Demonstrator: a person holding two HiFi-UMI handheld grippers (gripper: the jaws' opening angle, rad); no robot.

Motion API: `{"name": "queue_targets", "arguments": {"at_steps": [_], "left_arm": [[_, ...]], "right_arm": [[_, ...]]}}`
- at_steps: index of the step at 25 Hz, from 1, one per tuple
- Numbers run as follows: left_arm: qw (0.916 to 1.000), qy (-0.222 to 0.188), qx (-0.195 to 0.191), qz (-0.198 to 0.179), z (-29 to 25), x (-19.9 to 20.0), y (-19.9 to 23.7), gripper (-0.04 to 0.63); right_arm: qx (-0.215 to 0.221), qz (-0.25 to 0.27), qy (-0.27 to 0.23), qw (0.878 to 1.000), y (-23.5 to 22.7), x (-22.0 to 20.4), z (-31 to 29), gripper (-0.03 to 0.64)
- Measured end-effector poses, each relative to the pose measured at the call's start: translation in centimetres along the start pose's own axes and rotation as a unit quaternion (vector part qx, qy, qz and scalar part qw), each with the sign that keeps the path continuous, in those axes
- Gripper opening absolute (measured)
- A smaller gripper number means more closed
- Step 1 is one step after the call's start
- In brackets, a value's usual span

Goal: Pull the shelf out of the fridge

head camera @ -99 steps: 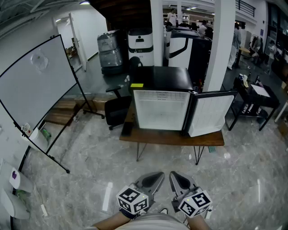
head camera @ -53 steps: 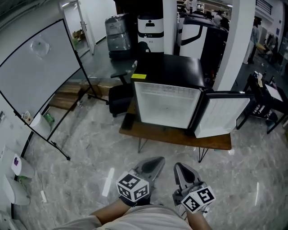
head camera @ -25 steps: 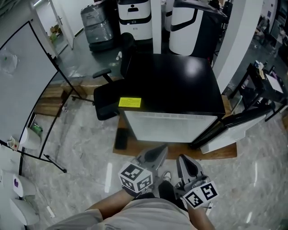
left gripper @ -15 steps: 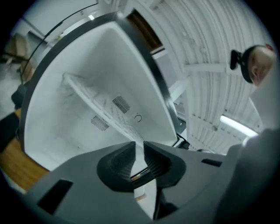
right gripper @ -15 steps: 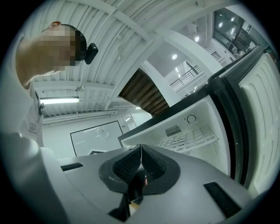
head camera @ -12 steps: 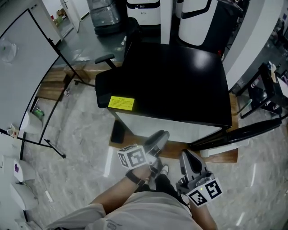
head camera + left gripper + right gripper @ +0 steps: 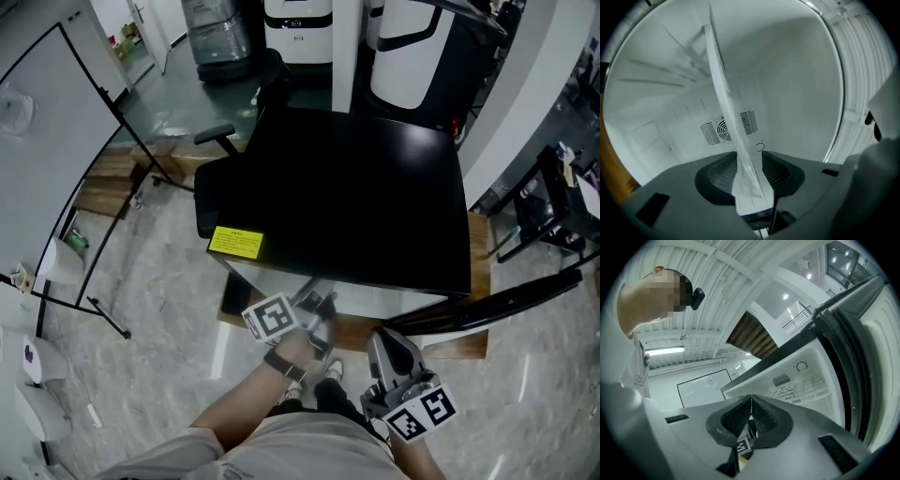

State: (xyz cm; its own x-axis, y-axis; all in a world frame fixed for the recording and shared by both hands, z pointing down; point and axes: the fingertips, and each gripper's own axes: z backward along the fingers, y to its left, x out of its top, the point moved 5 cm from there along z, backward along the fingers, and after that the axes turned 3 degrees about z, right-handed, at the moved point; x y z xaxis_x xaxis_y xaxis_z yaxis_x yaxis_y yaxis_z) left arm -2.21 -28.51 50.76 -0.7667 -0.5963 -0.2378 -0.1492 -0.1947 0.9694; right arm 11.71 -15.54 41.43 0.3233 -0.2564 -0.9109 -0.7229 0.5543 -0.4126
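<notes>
From above, the head view shows the black top of the small fridge [image 7: 347,197], with its door [image 7: 506,300] swung open to the right. My left gripper [image 7: 317,304] reaches into the fridge's open front, just under the top's front edge. Its own view shows the white interior with the fan grille at the back. The white shelf [image 7: 723,93] runs edge-on away from the left gripper [image 7: 750,169]; its front edge lies between the opening jaws, and the pads do not visibly press it. My right gripper [image 7: 382,339] hangs low near my body, shut and empty [image 7: 751,401].
The fridge stands on a low wooden table [image 7: 450,342]. A black office chair [image 7: 225,178] is at its left, with a whiteboard on a stand [image 7: 47,122] further left. A black cart [image 7: 553,206] stands at the right, and white machines [image 7: 300,19] stand behind.
I have walked up to the fridge and now look down on its top. The left gripper has moved forward into the open front. The right gripper has stayed low.
</notes>
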Motion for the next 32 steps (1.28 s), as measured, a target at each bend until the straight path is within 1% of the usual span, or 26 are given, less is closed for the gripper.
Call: {"name": "queue_targets", "arguments": {"at_steps": [3, 6, 7, 9, 10, 11, 13, 14, 16, 18, 22, 26, 32], "left_arm": [[0.9998, -0.006, -0.006, 0.016, -1.3, 0.2, 0.3, 0.149], [0.9980, -0.015, -0.039, 0.048, -2.9, 0.3, -0.3, 0.147], [0.9975, -0.018, -0.041, 0.055, -3.3, 0.3, -0.3, 0.143], [0.9983, -0.022, -0.017, 0.050, -3.5, 0.4, 0.7, 0.098], [0.9983, -0.025, -0.010, 0.051, -3.5, 0.4, 1.2, 0.054], [0.9979, -0.029, -0.014, 0.057, -3.6, 0.3, 1.3, 0.054], [0.9961, -0.036, -0.039, 0.071, -3.9, 0.0, 0.8, 0.052], [0.9958, -0.037, -0.044, 0.071, -4.1, -0.1, 0.6, 0.052], [0.9972, -0.037, -0.025, 0.061, -3.8, 0.0, 1.1, 0.049], [0.9971, -0.041, -0.008, 0.063, -3.5, 0.1, 1.5, 0.038], [0.9957, -0.049, -0.011, 0.078, -3.7, 0.3, 0.8, 0.035], [0.9956, -0.053, 0.012, 0.077, -3.2, 0.2, 1.0, 0.032], [0.9956, -0.053, 0.012, 0.077, -2.5, -0.3, 0.8, 0.032]], "right_arm": [[-0.001, -0.002, 0.001, 1.000, -0.6, 0.1, 0.0, 0.020], [-0.005, -0.004, -0.001, 1.000, -1.2, 0.4, 0.1, 0.020], [-0.007, -0.004, -0.002, 1.000, -1.4, 0.5, 0.2, 0.020], [-0.010, -0.005, -0.004, 1.000, -1.8, 0.6, 0.4, 0.020], [-0.011, -0.005, -0.004, 1.000, -2.0, 0.6, 0.4, 0.020], [-0.012, -0.005, -0.004, 1.000, -2.1, 0.7, 0.5, 0.020], [-0.014, -0.006, -0.004, 1.000, -2.5, 0.8, 0.7, 0.020], [-0.014, -0.006, -0.005, 1.000, -2.7, 0.8, 0.8, 0.020], [-0.015, -0.008, -0.006, 1.000, -2.9, 0.8, 0.8, 0.020], [-0.015, -0.010, -0.006, 1.000, -2.7, 0.8, 0.7, 0.020], [-0.016, -0.010, -0.008, 1.000, -2.3, 0.8, 0.5, 0.020], [-0.021, -0.012, -0.008, 1.000, -1.9, 0.5, 1.0, 0.020], [-0.029, -0.016, -0.013, 0.999, -1.5, 0.2, 1.4, 0.020]]}}
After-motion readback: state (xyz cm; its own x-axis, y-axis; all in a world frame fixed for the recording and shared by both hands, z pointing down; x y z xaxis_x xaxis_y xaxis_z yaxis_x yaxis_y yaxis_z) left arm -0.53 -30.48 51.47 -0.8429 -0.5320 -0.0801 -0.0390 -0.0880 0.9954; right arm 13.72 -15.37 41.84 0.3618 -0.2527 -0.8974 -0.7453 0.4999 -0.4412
